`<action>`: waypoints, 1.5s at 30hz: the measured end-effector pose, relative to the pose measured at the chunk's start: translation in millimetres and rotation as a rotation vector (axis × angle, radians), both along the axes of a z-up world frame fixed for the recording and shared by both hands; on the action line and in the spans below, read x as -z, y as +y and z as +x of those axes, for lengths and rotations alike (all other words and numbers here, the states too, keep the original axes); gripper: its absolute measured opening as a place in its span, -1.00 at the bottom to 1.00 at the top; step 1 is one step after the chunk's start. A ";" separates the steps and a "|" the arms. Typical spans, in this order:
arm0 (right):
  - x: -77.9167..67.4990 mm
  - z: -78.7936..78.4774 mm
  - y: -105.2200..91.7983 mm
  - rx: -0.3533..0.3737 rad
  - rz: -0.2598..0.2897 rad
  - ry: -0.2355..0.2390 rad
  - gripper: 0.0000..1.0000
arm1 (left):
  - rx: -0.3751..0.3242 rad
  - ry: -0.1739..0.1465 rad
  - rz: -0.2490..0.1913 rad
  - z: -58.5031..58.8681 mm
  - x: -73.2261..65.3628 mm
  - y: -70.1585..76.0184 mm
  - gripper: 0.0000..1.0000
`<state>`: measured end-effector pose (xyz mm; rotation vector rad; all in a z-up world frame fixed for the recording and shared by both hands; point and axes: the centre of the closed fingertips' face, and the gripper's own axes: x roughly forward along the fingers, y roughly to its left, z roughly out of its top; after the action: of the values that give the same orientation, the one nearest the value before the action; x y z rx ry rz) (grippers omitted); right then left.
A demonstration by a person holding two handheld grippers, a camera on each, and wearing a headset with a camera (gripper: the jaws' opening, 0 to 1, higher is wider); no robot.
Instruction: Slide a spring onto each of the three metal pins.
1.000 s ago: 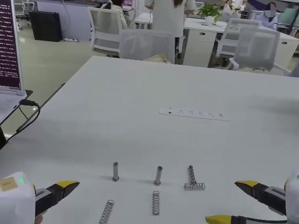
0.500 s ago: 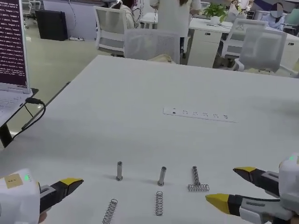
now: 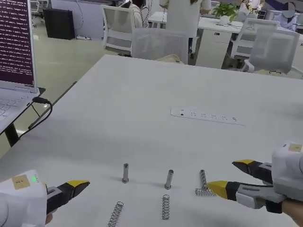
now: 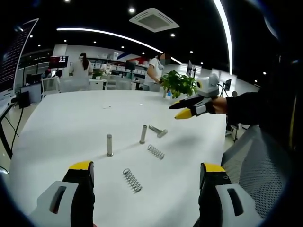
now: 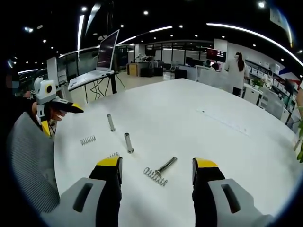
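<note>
The right gripper (image 3: 223,174) is spread wide and holds nothing, raised off the table (image 3: 142,94) just beside the fallen pin (image 3: 203,178), which lies flat with a spring (image 3: 204,192) at its end. The left gripper (image 4: 147,168) is spread just as wide and is empty, hovering at the near edge and touching nothing. The left pin (image 3: 125,172) and middle pin (image 3: 169,179) stand upright and bare, with the left spring (image 3: 116,213) and middle spring (image 3: 165,206) lying loose in front of them.

Text on the laptop screen (image 3: 16,42) is unreadable.
</note>
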<state>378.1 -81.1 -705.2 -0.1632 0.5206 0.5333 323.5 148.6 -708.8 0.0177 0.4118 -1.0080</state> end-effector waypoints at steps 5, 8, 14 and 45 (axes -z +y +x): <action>1.5 8.1 0.8 0.008 0.001 0.010 0.14 | -0.002 0.004 0.000 0.3 1.1 0.8 0.80; 5.1 11.3 1.9 0.000 -0.013 0.021 0.12 | 0.000 0.007 0.001 0.0 1.9 0.4 0.79; 9.2 21.7 -0.5 0.016 -0.028 0.033 0.09 | -0.002 0.008 -0.002 0.6 2.1 0.7 0.78; 53.8 52.1 -1.9 0.075 -0.109 0.185 -0.32 | -0.011 0.008 -0.024 2.6 -1.8 1.5 0.71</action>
<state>430.3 -83.0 -759.0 -0.1986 0.7338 0.4494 326.1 150.1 -707.1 -0.0099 0.4071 -1.0024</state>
